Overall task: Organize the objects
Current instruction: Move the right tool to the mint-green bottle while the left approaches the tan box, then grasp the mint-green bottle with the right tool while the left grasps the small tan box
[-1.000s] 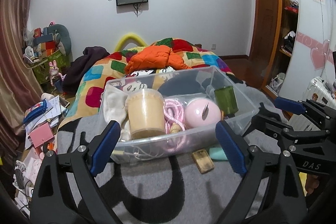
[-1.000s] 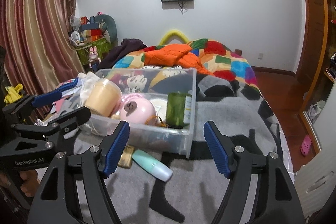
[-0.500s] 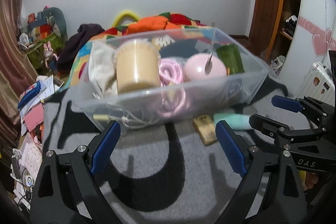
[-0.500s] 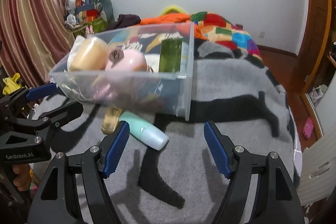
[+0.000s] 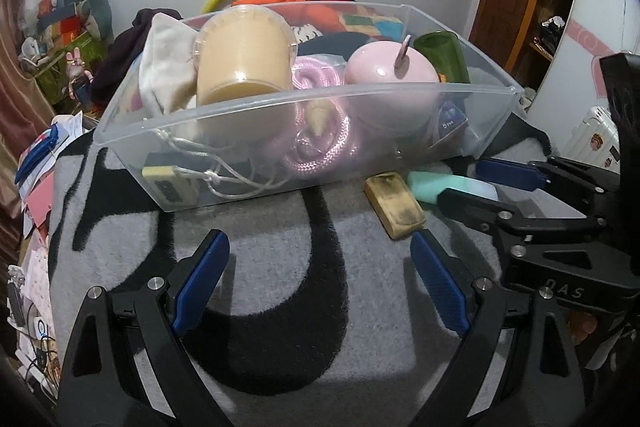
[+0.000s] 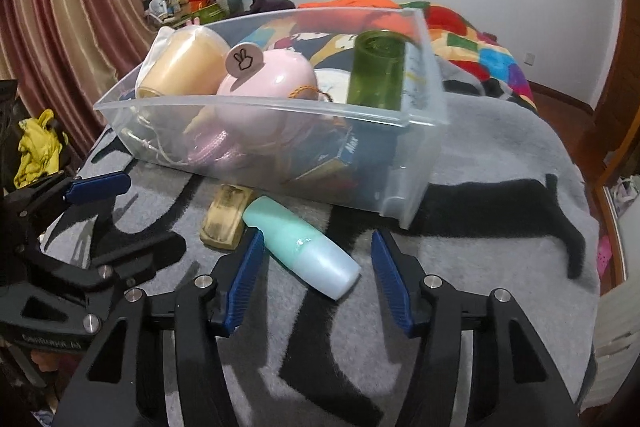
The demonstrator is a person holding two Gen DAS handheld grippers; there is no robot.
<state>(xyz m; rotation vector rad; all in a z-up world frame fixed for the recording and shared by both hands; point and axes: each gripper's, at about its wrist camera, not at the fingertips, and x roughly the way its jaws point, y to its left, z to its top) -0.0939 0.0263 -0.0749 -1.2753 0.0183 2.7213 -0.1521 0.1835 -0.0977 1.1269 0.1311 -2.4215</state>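
Note:
A mint-green bottle [image 6: 298, 247] with a pale blue end lies on the grey blanket [image 6: 480, 259] in front of a clear plastic bin [image 6: 416, 171]. My right gripper [image 6: 316, 279] straddles the bottle's pale end and its jaws are closing; the left pad is close to the bottle, and a gap shows on the right side. A tan bar [image 6: 224, 221] lies beside the bottle. My left gripper [image 5: 320, 283] hovers wide open over bare blanket, short of the bin [image 5: 304, 99], with nothing between its fingers. The tan bar [image 5: 394, 205] and bottle [image 5: 436, 183] lie to its right.
The bin holds a tan lidded cup [image 5: 244, 55], a pink round pot [image 5: 390, 69], a green tumbler [image 6: 376, 71], pink rope [image 5: 316, 147] and a white cloth [image 5: 166, 67]. A colourful quilt [image 6: 480, 55] lies behind. Clutter lines the floor at left [image 5: 36, 187].
Both grippers have sunk and tipped downward toward the blanket. The right gripper's jaws have narrowed, and the bottle now lies between them.

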